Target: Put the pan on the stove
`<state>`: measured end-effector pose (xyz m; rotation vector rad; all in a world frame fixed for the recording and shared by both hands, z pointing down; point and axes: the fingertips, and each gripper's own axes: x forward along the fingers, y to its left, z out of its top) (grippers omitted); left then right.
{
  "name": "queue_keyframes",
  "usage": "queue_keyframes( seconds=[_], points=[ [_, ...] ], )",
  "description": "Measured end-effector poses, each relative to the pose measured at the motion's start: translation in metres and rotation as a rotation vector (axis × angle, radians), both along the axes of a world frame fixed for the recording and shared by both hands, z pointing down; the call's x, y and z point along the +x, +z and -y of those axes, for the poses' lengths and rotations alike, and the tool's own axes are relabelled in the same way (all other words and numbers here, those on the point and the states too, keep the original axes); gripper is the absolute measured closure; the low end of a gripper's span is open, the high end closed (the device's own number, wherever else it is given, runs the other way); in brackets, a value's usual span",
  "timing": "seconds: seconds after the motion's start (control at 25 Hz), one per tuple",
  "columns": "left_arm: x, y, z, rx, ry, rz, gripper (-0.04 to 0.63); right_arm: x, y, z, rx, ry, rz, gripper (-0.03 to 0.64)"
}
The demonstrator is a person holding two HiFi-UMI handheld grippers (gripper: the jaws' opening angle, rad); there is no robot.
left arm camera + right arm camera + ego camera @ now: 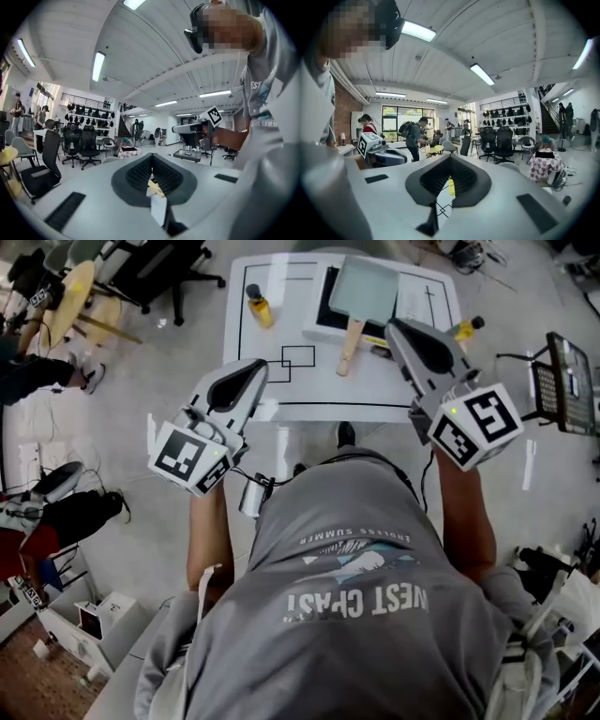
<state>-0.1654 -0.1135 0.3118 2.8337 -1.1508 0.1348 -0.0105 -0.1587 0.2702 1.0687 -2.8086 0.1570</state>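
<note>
Both my tools are shut and empty. The left gripper [255,369] and the right gripper [394,327] each have their jaws pressed together with nothing between them, and I hold them above the near edge of the white table marked with black lines [281,277].

The square grey-blue pan with a pale wooden handle [364,287] lies at the far side of that table. As far as I can judge, it already rests over the flat black stove [325,298], shifted toward its right side, with the handle pointing back at me.

If the pan needs straightening, going in with shut jaws would only shove the handle and could swing the pan off the stove. Gripped at the handle's end alone, it would probably sag or twist, since its weight sits far from the grip. The yellow bottle with a black cap [464,329] stands just beside my right gripper, so a sideways sweep could knock it over.

The pan sits near the table's far edge, so a push away from me risks sliding it toward the drop. The amber bottle with a dark cap [259,306] stands left of the stove, well apart from the pan. The bare table between that bottle and the handle is my clearest lane in.
</note>
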Motion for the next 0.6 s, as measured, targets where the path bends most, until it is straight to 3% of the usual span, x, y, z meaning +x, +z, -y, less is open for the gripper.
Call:
queue_keyframes(
  seconds=[0.2,0.6],
  points=[
    [-0.003,-0.002,-0.014,0.021,-0.006,0.038,0.597,0.004,0.004,-0.011,-0.017,0.031,-0.014,0.609],
    [-0.002,0.010,-0.045,-0.009,0.021,0.054,0.597,0.005,0.007,-0.037,-0.030,0.060,-0.011,0.609]
  ],
)
